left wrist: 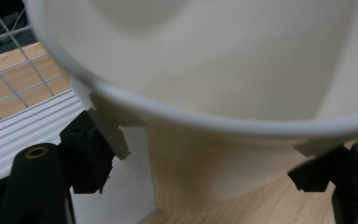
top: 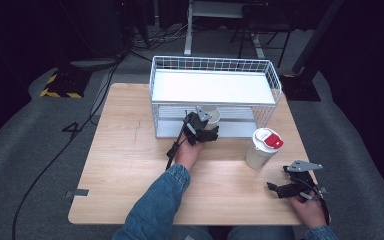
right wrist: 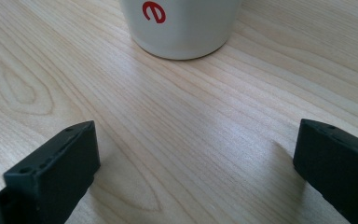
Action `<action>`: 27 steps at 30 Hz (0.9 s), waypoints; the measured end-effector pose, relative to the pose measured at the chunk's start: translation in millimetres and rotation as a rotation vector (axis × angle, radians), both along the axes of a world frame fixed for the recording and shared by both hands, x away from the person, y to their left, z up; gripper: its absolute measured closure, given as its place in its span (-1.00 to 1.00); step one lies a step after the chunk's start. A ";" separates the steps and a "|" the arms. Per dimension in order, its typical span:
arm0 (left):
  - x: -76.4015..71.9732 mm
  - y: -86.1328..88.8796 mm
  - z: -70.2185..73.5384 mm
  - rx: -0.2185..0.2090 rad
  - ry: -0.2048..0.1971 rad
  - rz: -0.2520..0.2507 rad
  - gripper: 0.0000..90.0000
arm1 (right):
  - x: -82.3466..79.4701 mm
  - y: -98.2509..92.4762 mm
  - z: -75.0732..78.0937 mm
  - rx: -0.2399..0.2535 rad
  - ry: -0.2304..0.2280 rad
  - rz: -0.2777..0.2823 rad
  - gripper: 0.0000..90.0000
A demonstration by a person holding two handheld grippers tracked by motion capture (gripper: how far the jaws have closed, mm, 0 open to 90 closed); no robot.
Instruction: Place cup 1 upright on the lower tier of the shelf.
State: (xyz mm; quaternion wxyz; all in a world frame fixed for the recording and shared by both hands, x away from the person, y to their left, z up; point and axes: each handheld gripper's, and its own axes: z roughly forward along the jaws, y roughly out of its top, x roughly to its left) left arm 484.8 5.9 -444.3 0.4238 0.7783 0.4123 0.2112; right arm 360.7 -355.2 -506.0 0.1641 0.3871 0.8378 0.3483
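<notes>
While I look down on the wooden counter (top: 130, 175), I see a white wire rack (top: 215, 95) at its far side, with a shelf on top and one below. A white cup with a red lid (top: 262, 148) stands on the counter to the right of the rack's front.

My left tool (top: 200, 128) is at the front of the low shelf. Its jaws are closed on an open paper cup (left wrist: 205, 112), one on each side of the wall under the rim. I think the cup could get squashed or slip out if I squeeze too hard or bump the rack wire. The left arm reaches far forward, sleeve flat over the counter.

My right tool (top: 292, 187) rests low near the counter's near right corner. Its jaws are wide apart and hold nothing, pointing at the lidded cup.
</notes>
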 end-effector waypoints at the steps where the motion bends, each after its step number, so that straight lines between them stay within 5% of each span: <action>1: 1.9 0.6 -1.1 -0.008 0.006 0.004 -0.50 | 0.0 0.0 0.0 0.000 0.000 0.000 -0.99; 21: 28.2 -7.9 -18.9 -0.037 0.020 0.077 -0.50 | 0.0 0.0 0.0 -0.001 0.000 0.000 -0.99; 27: 36.9 -11.7 -21.6 -0.013 0.021 0.095 -0.50 | 0.0 0.0 0.0 0.000 0.000 0.000 -0.99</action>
